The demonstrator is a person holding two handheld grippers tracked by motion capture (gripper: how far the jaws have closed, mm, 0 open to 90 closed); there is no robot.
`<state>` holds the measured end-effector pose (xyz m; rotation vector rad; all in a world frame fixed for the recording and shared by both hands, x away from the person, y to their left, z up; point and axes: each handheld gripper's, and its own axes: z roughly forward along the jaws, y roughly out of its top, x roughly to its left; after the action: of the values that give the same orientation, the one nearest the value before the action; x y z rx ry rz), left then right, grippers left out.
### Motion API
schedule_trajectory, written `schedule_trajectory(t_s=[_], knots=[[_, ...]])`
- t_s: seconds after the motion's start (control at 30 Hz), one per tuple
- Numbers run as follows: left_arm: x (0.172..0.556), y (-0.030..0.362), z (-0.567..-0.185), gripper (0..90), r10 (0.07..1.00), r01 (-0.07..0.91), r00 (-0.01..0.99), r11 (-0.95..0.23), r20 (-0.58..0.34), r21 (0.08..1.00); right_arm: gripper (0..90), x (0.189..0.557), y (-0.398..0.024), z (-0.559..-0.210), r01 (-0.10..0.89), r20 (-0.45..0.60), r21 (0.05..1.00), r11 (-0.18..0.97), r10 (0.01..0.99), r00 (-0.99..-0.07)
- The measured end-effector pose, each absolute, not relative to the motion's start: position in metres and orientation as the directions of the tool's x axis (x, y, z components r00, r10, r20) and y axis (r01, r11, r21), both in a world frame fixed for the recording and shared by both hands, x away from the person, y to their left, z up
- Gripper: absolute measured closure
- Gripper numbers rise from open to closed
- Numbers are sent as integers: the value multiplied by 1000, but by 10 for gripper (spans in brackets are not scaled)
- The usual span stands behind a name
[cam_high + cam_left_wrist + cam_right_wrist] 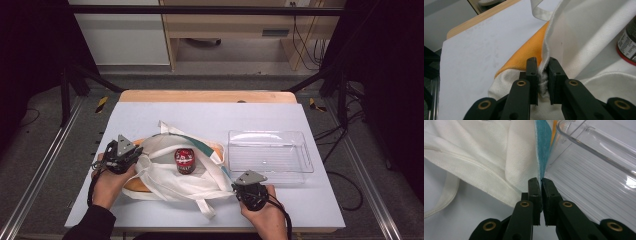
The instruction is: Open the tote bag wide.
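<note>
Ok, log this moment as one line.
left gripper: shut on white canvas tote bag | right gripper: shut on bag edge | red-lidded jar: on bag

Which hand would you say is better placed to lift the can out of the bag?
Probably neither yet: left gripper and right gripper both clamp the bag rim. The left sits slightly nearer the can.

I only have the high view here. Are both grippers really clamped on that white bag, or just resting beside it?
Observer: The left gripper pinches a bunched fold of the white bag at its edge.
Operator: And the right one?
Observer: The right gripper is shut on a thin edge where white cloth meets a teal strip.
Operator: How close is the clear tray?
Observer: The clear tray lies right beside those jaws.
</note>
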<state>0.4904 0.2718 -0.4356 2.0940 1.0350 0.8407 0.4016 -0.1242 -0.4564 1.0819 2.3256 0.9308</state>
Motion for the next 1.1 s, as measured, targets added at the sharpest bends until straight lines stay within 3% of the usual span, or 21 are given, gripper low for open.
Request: schedule_trajectory(t_s=[0.6, 0.7, 0.93, 1.1], knots=[[490, 268, -436, 794, 851, 438, 467, -457, 238, 774, 851, 402, -126, -460, 510, -53, 735, 447, 788, -614], [486, 266, -430, 759, 844, 418, 481, -460, 238, 784, 803, 400, -129, -459, 490, -41, 755, 436, 777, -628], [466, 259, -412, 577, 839, 350, 479, -454, 260, 819, 611, 390, -132, -444, 431, -45, 804, 410, 765, -643], [448, 261, -402, 537, 854, 333, 465, -414, 235, 847, 552, 382, -132, -425, 385, -51, 830, 404, 742, -669]])
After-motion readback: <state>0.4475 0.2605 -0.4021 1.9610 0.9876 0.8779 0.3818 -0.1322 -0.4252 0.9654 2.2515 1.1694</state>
